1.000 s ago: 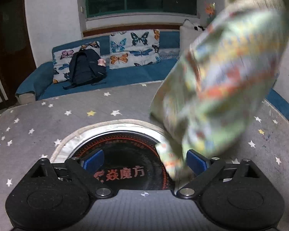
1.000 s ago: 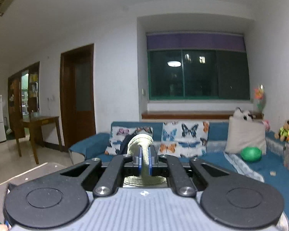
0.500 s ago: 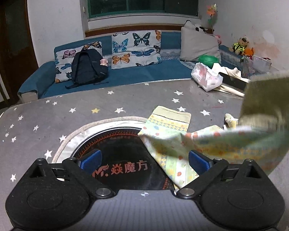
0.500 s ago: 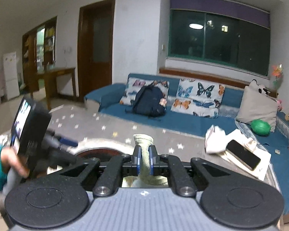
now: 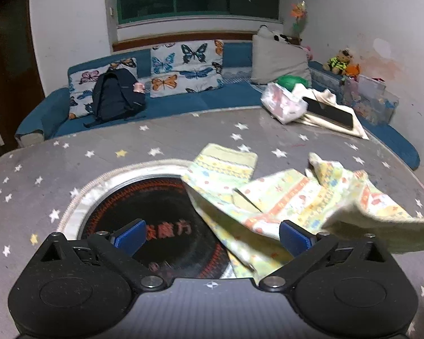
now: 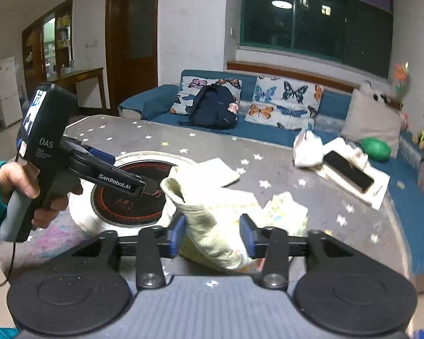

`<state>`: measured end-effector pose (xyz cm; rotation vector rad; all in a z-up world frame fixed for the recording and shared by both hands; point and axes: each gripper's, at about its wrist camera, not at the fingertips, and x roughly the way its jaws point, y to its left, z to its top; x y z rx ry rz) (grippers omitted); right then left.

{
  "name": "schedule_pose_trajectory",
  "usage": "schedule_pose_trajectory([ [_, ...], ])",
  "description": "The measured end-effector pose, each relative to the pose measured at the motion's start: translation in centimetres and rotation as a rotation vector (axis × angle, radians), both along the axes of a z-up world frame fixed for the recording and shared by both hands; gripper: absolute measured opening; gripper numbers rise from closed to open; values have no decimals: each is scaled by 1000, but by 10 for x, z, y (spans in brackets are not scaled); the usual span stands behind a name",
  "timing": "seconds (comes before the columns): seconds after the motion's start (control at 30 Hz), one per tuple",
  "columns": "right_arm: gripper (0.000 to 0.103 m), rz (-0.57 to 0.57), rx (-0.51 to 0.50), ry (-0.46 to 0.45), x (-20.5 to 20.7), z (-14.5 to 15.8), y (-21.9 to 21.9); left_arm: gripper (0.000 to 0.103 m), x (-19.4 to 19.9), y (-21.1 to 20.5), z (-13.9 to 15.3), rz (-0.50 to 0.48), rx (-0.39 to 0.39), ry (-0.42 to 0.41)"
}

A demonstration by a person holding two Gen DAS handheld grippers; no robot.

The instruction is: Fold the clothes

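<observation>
Pale yellow patterned cotton garment (image 5: 282, 197) lies crumpled on grey star-print table (image 5: 70, 152); right gripper (image 6: 212, 233) jaws parted, ribbed waistband loose between; left gripper (image 5: 212, 236) wide, empty; likely spreading flat, regrip next.

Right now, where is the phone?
In both views the phone lies at the table's far right, on white paper beside a tissue pack.
</observation>
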<state>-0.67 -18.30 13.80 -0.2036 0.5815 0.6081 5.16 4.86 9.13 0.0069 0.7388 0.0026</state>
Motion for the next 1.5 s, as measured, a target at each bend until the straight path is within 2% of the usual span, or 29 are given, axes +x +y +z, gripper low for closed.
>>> schedule_pose_trajectory([
  [0.5, 62, -93, 5, 110, -8, -39, -11, 103, -31, -28, -30, -55, -11, 88],
  [0.73, 62, -136, 26, 172, -6, -57, -15, 103, -39, -34, -41, -52, 1, 121],
  [1.03, 68, -161, 28, 232, -6, -75, -10, 103, -46, -35, -50, -38, 22, 153],
  [1.5, 76, -172, 32, 260, -11, -84, -3, 103, -54, -38, -52, -27, 45, 161],
])
